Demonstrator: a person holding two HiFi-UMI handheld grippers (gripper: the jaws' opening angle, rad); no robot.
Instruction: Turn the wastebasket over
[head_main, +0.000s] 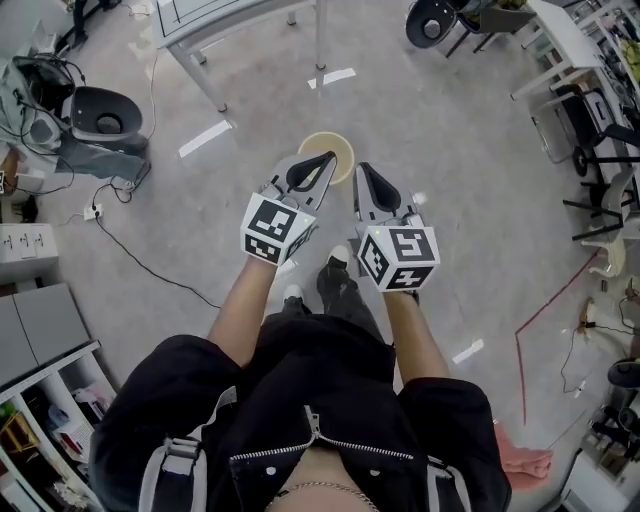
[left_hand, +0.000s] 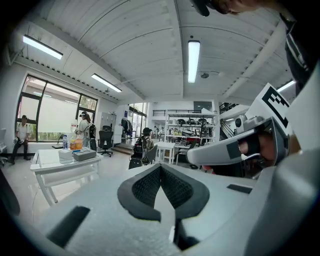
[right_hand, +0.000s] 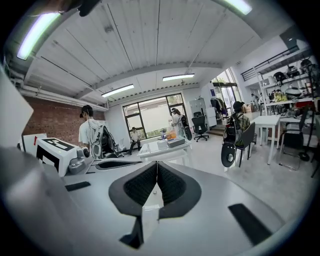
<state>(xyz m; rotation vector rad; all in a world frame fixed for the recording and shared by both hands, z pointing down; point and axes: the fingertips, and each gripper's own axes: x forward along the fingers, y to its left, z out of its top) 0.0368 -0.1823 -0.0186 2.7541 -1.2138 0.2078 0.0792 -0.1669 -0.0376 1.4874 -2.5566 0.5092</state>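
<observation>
The wastebasket (head_main: 334, 149) is a round cream tub on the grey floor, seen from straight above, just ahead of the person's feet. Whether its open end faces up I cannot tell. My left gripper (head_main: 328, 158) hangs over its near rim and hides part of it; the jaws are shut and hold nothing. My right gripper (head_main: 361, 168) is level with it just to the right, also shut and empty. Neither gripper view shows the basket. The left gripper (left_hand: 161, 167) points across the room, with the right gripper (left_hand: 235, 150) beside it. The right gripper (right_hand: 157, 165) also points across the room.
A white table (head_main: 230, 20) stands ahead of the basket. More tables and chairs (head_main: 560, 60) line the far right. A grey round device (head_main: 105, 115) and cables lie on the left. A red cloth (head_main: 525, 462) lies at the lower right. Several people stand around a white table (right_hand: 165, 147).
</observation>
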